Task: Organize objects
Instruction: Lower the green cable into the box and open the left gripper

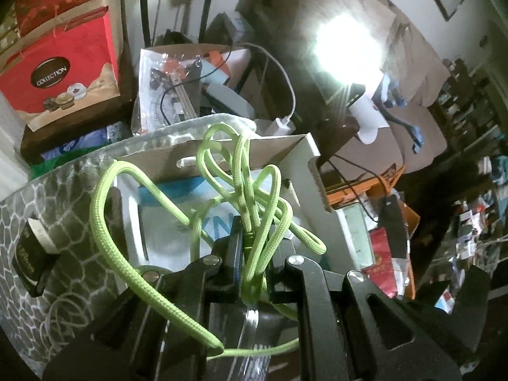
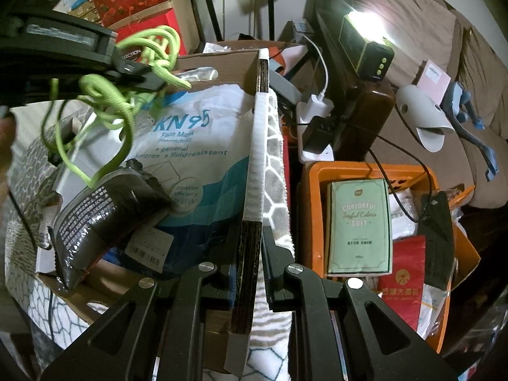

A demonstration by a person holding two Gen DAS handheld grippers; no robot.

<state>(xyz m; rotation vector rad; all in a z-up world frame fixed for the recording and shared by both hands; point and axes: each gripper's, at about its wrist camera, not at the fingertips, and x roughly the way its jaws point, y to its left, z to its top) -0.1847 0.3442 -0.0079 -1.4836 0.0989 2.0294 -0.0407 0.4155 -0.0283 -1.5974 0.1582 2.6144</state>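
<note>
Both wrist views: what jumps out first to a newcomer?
The tangle of lime-green cord, pinched in the left gripper above the open cardboard box. Next, the white KN95 mask bag lying in that box, and the orange bin to its right holding a mint-green pack.

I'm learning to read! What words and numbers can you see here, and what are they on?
"KN95 Face Mask", "general", "fluid resistant": white mask bag
"COLLECTION": red box
"COLORFUL Joyful Colors SOFT": green pack
Chinese characters on the red packet and the black pouch: too small to read.
Barcode tag: too blurred to read.
</note>
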